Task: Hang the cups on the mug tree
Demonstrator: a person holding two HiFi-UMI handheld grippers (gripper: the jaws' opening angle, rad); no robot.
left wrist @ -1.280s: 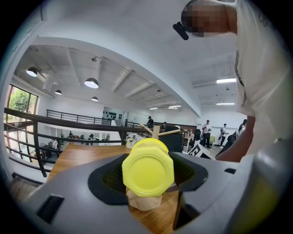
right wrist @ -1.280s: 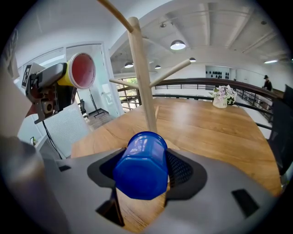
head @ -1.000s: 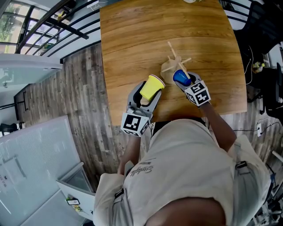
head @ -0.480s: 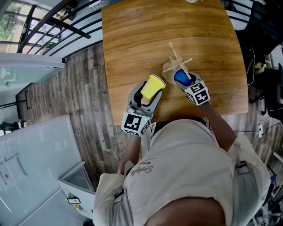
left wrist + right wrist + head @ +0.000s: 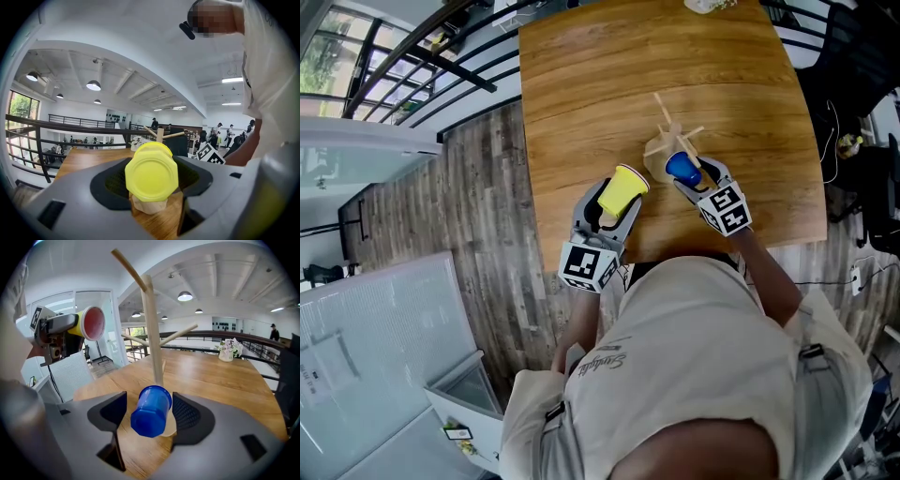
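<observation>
A wooden mug tree (image 5: 667, 127) stands on the wooden table (image 5: 581, 84), its trunk and bare pegs clear in the right gripper view (image 5: 152, 333). A blue cup (image 5: 681, 167) hangs tilted at the tree's trunk, bottom toward the camera (image 5: 151, 411). My right gripper (image 5: 149, 416) surrounds it with its jaws opening; a gap shows at the left pad. My left gripper (image 5: 614, 202) is shut on a yellow cup (image 5: 621, 190), held off the table left of the tree, bottom toward its camera (image 5: 151, 174); its red inside (image 5: 89, 323) faces the tree.
A small vase of flowers (image 5: 226, 351) sits at the table's far end. The table's near edge runs just under both grippers. Black railings (image 5: 422, 56) and wood-plank floor lie to the left, a dark chair (image 5: 862, 56) to the right.
The right gripper's jaws have widened around the blue cup, which stays by the tree. The left gripper still holds the yellow cup in about the same place.
</observation>
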